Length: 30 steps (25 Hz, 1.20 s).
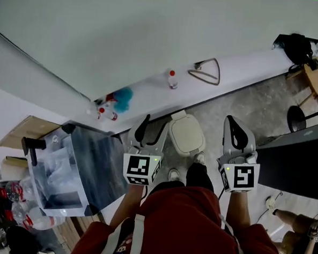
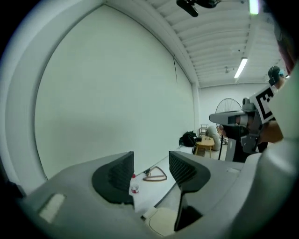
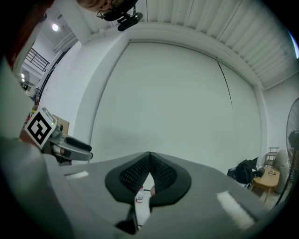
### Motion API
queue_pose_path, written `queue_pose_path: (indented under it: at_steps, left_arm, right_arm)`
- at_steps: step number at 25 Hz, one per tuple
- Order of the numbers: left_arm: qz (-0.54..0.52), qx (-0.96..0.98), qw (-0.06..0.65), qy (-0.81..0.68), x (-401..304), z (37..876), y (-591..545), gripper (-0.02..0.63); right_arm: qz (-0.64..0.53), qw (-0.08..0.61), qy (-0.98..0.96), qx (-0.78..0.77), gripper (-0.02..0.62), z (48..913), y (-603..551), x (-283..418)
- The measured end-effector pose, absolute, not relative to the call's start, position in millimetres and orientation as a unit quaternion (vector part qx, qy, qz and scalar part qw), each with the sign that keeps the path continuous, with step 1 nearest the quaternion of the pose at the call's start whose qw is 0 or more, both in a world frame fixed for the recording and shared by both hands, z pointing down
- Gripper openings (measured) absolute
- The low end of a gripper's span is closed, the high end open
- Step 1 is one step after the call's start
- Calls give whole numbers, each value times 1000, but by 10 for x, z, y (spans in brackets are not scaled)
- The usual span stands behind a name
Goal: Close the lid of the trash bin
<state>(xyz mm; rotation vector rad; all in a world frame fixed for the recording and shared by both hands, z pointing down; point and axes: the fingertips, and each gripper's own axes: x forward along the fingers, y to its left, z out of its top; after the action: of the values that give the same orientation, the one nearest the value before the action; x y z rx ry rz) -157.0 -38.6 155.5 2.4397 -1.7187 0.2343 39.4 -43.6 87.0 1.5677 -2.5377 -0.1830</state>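
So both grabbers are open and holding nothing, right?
Not quite. Only the left gripper is open. The right gripper is shut, with its jaws touching at the tips, as the right gripper view shows. You are right that both hold nothing.

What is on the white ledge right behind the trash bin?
A red-capped bottle and a triangular hanger lie on the ledge. The inside of the trash bin is covered from view.
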Motion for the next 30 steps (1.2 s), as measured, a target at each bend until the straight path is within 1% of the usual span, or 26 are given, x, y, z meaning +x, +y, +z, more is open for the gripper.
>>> queue_pose_path:
  at_steps: [6,8,11,15,17,19,20,22,25,26,30]
  left_arm:
    - [3,784,-41,-620,-1999,410,-262,235]
    - [-6,773,-68,-631,-2078,163,-219,219]
    - [-12,765,-86,-638,-2163,0,-178,215]
    - [-13,759,-89,-645,-2262,-20,-120,212]
    - [-12,756,-88,-648,-2295,5,-108,172]
    - [-11,756,-87,-649,-2304,29,-104,168]
    - [-12,755,-88,-650,-2305,30,-99,151]
    - [-14,750,-93,-654,-2311,19,-86,83]
    - [-6,744,-96,-661,-2321,33,-82,9]
    - [-4,743,-96,-662,-2324,35,-83,-2]
    - [-2,741,-94,-665,-2351,35,-91,-2]
  right_arm:
    - [-119,13,-842,527,0,152,-298,253]
    - [-127,3,-842,524,0,28,-296,189]
    - [-137,-4,-842,522,0,-56,-283,141]
    - [-142,-6,-843,519,0,-92,-260,94]
    - [-145,-6,-844,516,0,-98,-251,62]
    - [-148,-4,-845,514,0,-96,-244,41]
    - [-148,-3,-846,513,0,-93,-244,38]
    - [-147,-1,-847,511,0,-85,-245,34]
    - [-146,1,-848,510,0,-73,-239,32]
    - [-146,1,-848,510,0,-70,-241,32]
    - [-146,1,-848,509,0,-73,-254,42]
